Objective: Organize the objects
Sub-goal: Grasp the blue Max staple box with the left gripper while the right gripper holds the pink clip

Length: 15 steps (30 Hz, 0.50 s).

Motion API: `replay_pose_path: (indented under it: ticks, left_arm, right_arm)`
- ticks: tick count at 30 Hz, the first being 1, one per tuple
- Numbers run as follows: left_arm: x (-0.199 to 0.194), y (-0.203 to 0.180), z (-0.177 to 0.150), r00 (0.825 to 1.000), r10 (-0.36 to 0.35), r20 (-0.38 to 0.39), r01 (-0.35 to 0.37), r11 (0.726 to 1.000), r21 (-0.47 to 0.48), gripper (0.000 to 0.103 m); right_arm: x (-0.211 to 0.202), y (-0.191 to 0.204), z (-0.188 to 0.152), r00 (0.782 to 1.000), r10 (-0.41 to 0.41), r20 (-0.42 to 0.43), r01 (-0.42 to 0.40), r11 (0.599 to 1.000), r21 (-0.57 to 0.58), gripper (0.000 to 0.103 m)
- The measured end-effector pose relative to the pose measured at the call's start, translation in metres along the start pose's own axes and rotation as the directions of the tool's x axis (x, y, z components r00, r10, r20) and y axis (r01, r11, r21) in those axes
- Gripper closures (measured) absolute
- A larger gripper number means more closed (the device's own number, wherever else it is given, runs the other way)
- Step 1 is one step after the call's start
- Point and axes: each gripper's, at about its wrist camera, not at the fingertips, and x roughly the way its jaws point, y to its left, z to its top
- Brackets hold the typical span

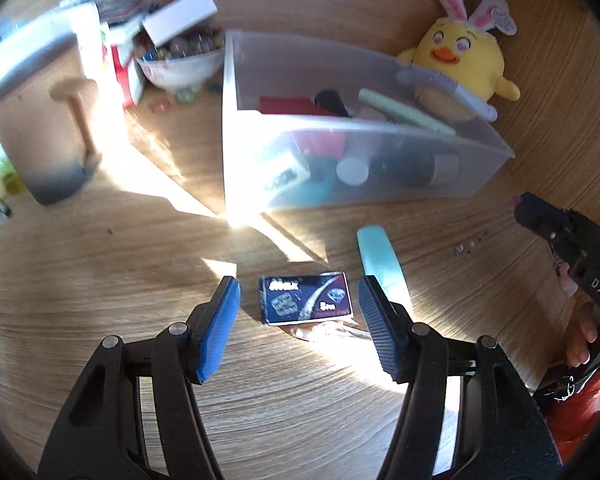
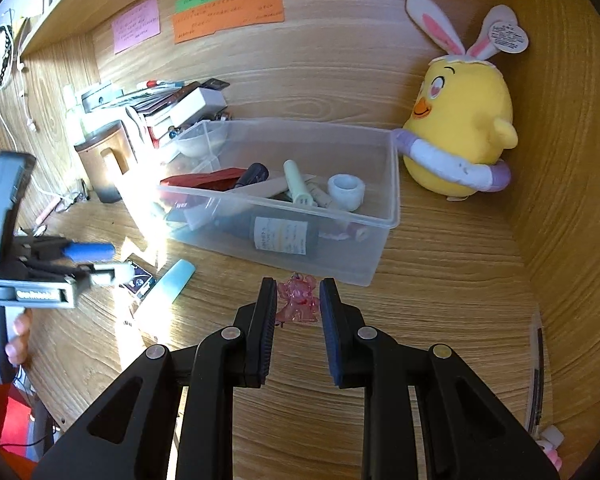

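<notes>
A dark blue card box [image 1: 306, 298] lies on the wooden desk between the open fingers of my left gripper [image 1: 299, 300], which is empty. A light blue case [image 1: 380, 258] lies just right of the box; it also shows in the right wrist view [image 2: 168, 286]. A clear plastic bin [image 1: 236, 128] [image 2: 392, 184] holds several items. My right gripper [image 2: 298, 304] is open around a pink transparent charm [image 2: 298, 300] on the desk in front of the bin, not closed on it. The left gripper [image 2: 100, 264] also shows in the right wrist view.
A yellow chick plush [image 2: 460, 136] with bunny ears leans in the back right corner. A brown mug [image 1: 48, 136], a white bowl of beads [image 1: 180, 64] and stacked boxes [image 2: 180, 104] stand at the back left. Sticky notes [image 2: 228, 12] hang on the back wall.
</notes>
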Motion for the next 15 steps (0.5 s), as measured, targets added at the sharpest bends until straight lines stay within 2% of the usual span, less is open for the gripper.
replay_pose_path:
  ticks: [7,13,14,15]
  left_arm:
    - [0.006,-0.009,0.000,0.999,0.030,0.011,-0.030,0.999,0.036,0.040]
    - [0.011,-0.025,-0.007,0.992,0.121,0.037,-0.125,0.984,0.128,0.040]
    - [0.012,-0.027,-0.008,0.990,0.134,0.043,-0.138,0.980,0.141,0.042]
    - [0.011,-0.028,-0.009,0.990,0.130,0.049,-0.136,0.980,0.145,0.051]
  right_arm:
    - [-0.005,-0.007,0.005,1.000,-0.001,0.028,0.000,1.000,0.025,0.083]
    - [-0.010,-0.009,0.017,0.998,0.004,0.066,-0.006,0.999,0.037,0.083]
    - [-0.011,-0.009,0.019,0.997,0.007,0.072,-0.009,0.999,0.037,0.083]
    - [-0.011,-0.008,0.020,0.997,0.008,0.076,-0.011,0.999,0.036,0.083]
